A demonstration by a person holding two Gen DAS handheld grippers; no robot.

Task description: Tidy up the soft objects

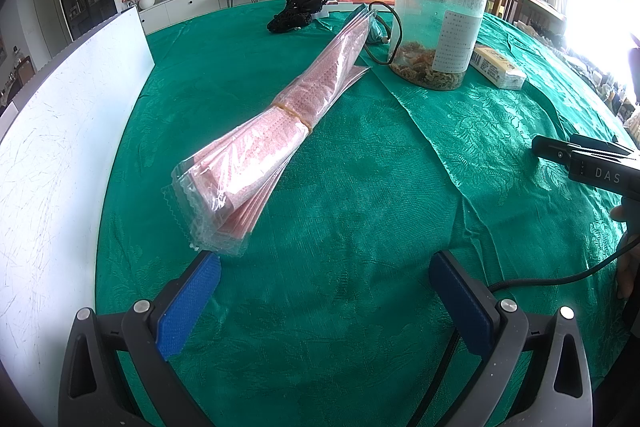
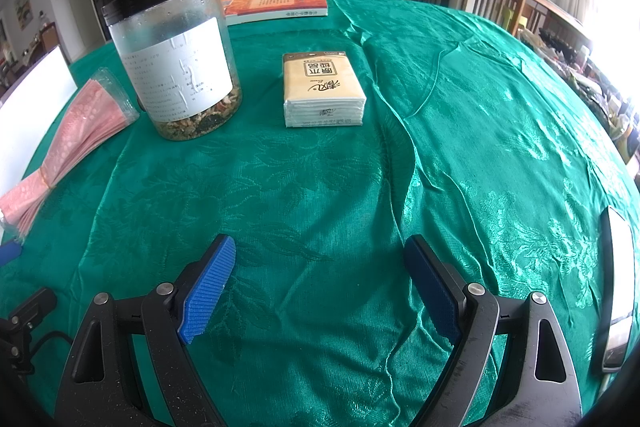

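So right now I've got the left gripper (image 1: 324, 291) sitting low over the green tablecloth (image 1: 360, 195) with its fingers spread wide and nothing between them, and its left pad is just beside the near end of the bundle of pink packets (image 1: 256, 151), probably because that's the closest soft thing to grab. The bundle lies diagonally, pinched by a rubber band around its middle, so the near end fans out loose and crinkly; I'd guess the banded waist is the safer spot to clamp. The right gripper (image 2: 320, 287) is also wide apart and empty, hovering over bare cloth, lined up roughly toward the tissue pack (image 2: 324, 91), which lies flat farther ahead, well apart from the pads. Beside the pack stands the clear jar (image 2: 176, 59) with dried stuff at the bottom, touching nothing soft as far as I can tell. Past it there's an orange book (image 2: 276, 1), and a black mesh thing (image 1: 298, 13) way back. The white board (image 1: 60, 155) stands along the left.
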